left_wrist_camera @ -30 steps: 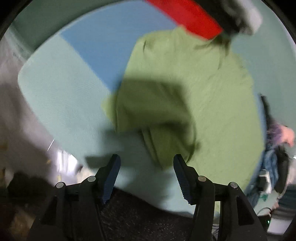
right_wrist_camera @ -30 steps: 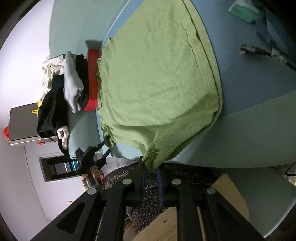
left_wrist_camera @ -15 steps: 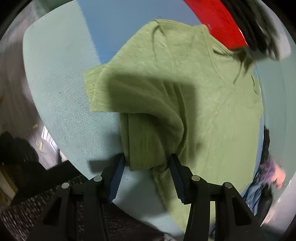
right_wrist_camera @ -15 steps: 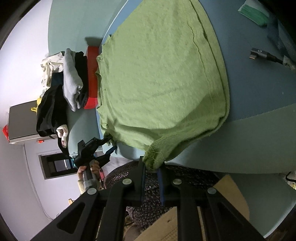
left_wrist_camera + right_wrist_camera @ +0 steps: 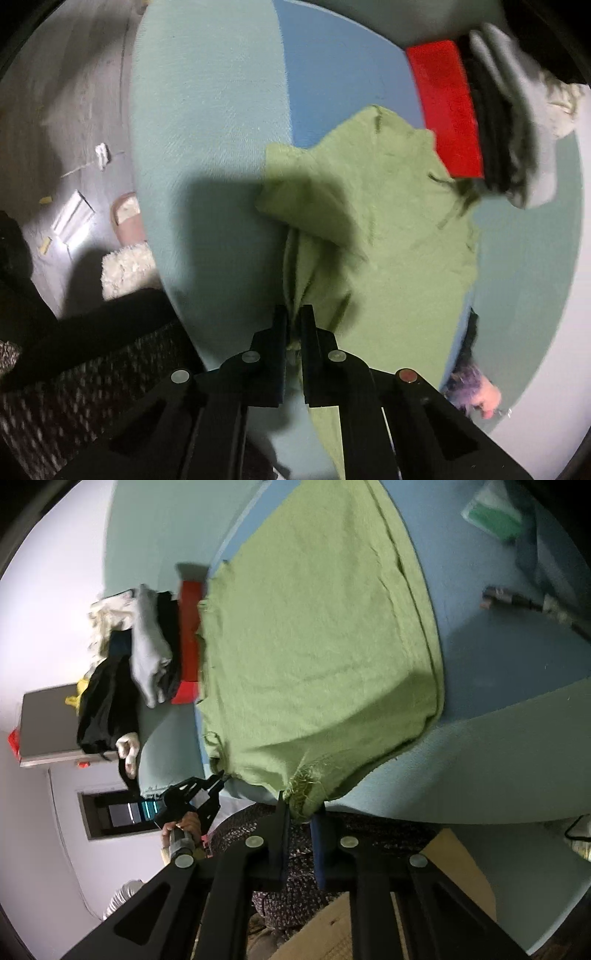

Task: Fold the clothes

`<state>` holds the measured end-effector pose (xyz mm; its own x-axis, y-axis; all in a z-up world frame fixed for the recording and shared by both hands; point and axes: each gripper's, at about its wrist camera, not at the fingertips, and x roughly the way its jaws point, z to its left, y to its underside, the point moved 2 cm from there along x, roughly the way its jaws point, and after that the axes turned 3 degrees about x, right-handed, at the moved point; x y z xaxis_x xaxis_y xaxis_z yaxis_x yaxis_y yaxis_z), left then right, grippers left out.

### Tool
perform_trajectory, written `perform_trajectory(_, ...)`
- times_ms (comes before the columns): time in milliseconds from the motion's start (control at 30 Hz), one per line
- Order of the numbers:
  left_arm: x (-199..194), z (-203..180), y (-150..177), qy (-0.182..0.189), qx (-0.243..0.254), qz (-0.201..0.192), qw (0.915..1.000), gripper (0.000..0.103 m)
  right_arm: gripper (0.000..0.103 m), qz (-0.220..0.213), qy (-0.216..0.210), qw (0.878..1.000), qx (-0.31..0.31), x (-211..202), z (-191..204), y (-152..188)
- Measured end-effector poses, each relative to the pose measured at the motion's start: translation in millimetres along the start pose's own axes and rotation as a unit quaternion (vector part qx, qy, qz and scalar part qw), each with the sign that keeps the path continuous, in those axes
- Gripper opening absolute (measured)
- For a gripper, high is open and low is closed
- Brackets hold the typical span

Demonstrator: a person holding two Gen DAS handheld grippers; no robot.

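Observation:
A green shirt (image 5: 391,236) lies spread on the blue and teal bed (image 5: 207,155); it also shows in the right wrist view (image 5: 317,650). My left gripper (image 5: 293,314) is shut on a bunched near edge of the green shirt, with one sleeve folded over just ahead of it. My right gripper (image 5: 303,808) is shut on a frayed corner of the shirt at the bed's near edge. The left gripper also shows in the right wrist view (image 5: 218,779), at the shirt's other near corner.
A stack of clothes (image 5: 491,122), red, black and grey, lies at the shirt's far end; it also shows in the right wrist view (image 5: 155,646). A cable plug (image 5: 509,600) lies on the bed to the right. Slippers (image 5: 125,229) sit on the floor at left.
My left gripper moved in onto the shirt's near edge and closed on it. The right gripper kept its hold on the frayed corner and lifted it slightly.

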<state>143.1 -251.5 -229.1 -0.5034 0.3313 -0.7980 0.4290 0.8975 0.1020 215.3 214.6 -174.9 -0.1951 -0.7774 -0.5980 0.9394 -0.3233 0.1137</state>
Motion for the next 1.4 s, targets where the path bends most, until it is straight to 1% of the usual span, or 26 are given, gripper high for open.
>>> perform_trajectory(100,-17,-1,-2,0.032,0.0,-0.006,0.9995,0.006,0.009,0.011,-0.006,1.0,-0.008,-5,2,11)
perform_trajectory(167,-35,0,-1,0.057,0.0,-0.013,0.9983,0.006,0.008,0.027,0.002,1.0,-0.012,-3,1,22)
perform_trajectory(200,-43,2,1,0.064,0.003,-0.019,0.9978,0.006,0.008,0.044,0.011,0.999,-0.018,0,1,31)
perform_trajectory(267,-59,6,2,0.071,0.009,-0.032,0.9969,0.006,0.008,0.078,0.03,0.996,-0.031,7,1,50)
perform_trajectory(333,-73,15,-1,0.07,0.01,-0.046,0.9964,0.006,0.007,0.118,0.04,0.991,-0.04,14,0,70)
perform_trajectory(400,-88,20,0,0.068,0.008,-0.058,0.996,0.006,0.007,0.142,0.033,0.988,-0.043,16,0,79)
perform_trajectory(500,-111,28,-3,0.061,0.012,-0.073,0.9954,0.006,0.007,0.155,0.037,0.985,-0.061,14,5,84)
perform_trajectory(600,-130,25,-4,0.059,0.024,-0.084,0.9944,0.004,0.007,0.155,0.04,0.985,-0.063,13,8,81)
perform_trajectory(667,-140,11,-5,0.051,0.041,-0.105,0.9923,0.004,0.007,0.138,0.038,0.988,-0.059,9,9,67)
perform_trajectory(733,-148,-16,-9,0.049,0.07,-0.133,0.9875,0.002,0.007,0.108,0.033,0.992,-0.055,0,12,45)
perform_trajectory(800,-151,-56,-14,0.049,0.107,-0.157,0.9805,0.002,0.007,0.077,0.027,0.995,-0.051,-9,14,23)
perform_trajectory(867,-141,-104,-18,0.045,0.15,-0.163,0.9741,0.002,0.007,0.047,0.021,0.998,-0.047,-17,16,1)
perform_trajectory(933,-122,-137,-22,0.043,0.174,-0.148,0.9726,0.002,0.007,-0.001,0.016,0.999,-0.039,-33,16,-35)
perform_trajectory(1000,-95,-160,-19,0.041,0.189,-0.112,0.9746,0.002,0.007,-0.032,0.018,0.999,-0.029,-41,15,-62)
perform_trajectory(1033,-80,-168,-16,0.038,0.198,-0.091,0.9753,0.001,0.007,-0.037,0.017,0.999,-0.026,-42,15,-71)
perform_trajectory(1067,-63,-171,-10,0.021,0.206,-0.063,0.9762,0.002,0.007,-0.038,0.017,0.999,-0.022,-41,16,-76)
perform_trajectory(1133,-37,-163,-2,-0.008,0.2,-0.016,0.9797,0.004,0.007,-0.03,0.015,0.999,-0.018,-36,17,-84)
perform_trajectory(1167,-20,-151,2,-0.024,0.183,0.015,0.9826,0.008,0.007,-0.024,0.014,0.999,-0.018,-33,18,-87)
perform_trajectory(1200,-7,-134,7,-0.036,0.154,0.036,0.9868,0.016,0.008,-0.017,0.015,1.0,-0.019,-27,19,-90)
perform_trajectory(1233,2,-118,11,-0.039,0.119,0.045,0.9911,0.023,0.008,-0.013,0.016,1.0,-0.017,-21,21,-91)
perform_trajectory(1300,19,-86,21,-0.043,0.051,0.062,0.9958,0.049,0.008,-0.001,0.017,1.0,-0.012,-11,19,-98)
perform_trajectory(1333,21,-77,24,-0.039,0.033,0.063,0.9967,0.052,0.008,0.003,0.018,1.0,-0.01,-6,18,-99)
perform_trajectory(1400,23,-60,32,-0.034,-0.003,0.053,0.998,0.054,0.008,0.01,0.019,1.0,-0.006,-1,14,-102)
